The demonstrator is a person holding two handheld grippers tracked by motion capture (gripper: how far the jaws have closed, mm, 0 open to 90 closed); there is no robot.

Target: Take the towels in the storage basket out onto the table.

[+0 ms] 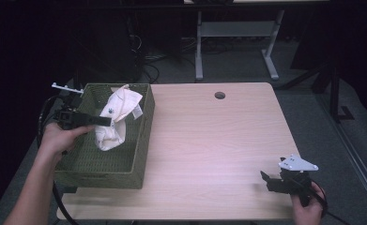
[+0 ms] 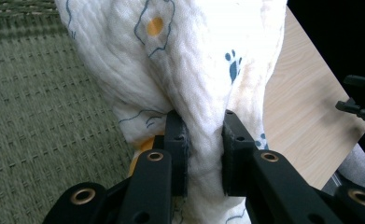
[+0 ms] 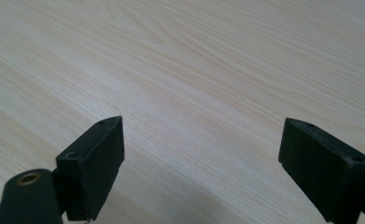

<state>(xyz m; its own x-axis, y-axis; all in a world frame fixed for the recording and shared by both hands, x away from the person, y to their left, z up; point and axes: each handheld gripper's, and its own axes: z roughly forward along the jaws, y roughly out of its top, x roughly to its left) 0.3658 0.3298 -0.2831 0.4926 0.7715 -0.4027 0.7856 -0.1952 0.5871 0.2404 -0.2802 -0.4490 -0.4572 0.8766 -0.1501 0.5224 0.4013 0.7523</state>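
A: Where is the cloth (image 1: 115, 117)?

B: In the green woven basket (image 1: 96, 171) at the table's left, bunched upright. The left gripper (image 2: 203, 144) pinches a fold of it.

A: And the right gripper (image 3: 201, 163)?

B: Jaws wide apart, empty, over bare table (image 3: 194, 70) near right.

A: How will it handle?

B: Probably light, soft, limp; grip thick folds.

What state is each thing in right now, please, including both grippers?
Left gripper: shut on the cloth, over the basket.
Cloth: bunched, pinched between the left gripper's jaws, hanging into the basket.
Basket: upright at the table's left edge, holding the cloth's lower end.
Right gripper: open, holding nothing, over bare tabletop.
Table: bare wood apart from the basket.
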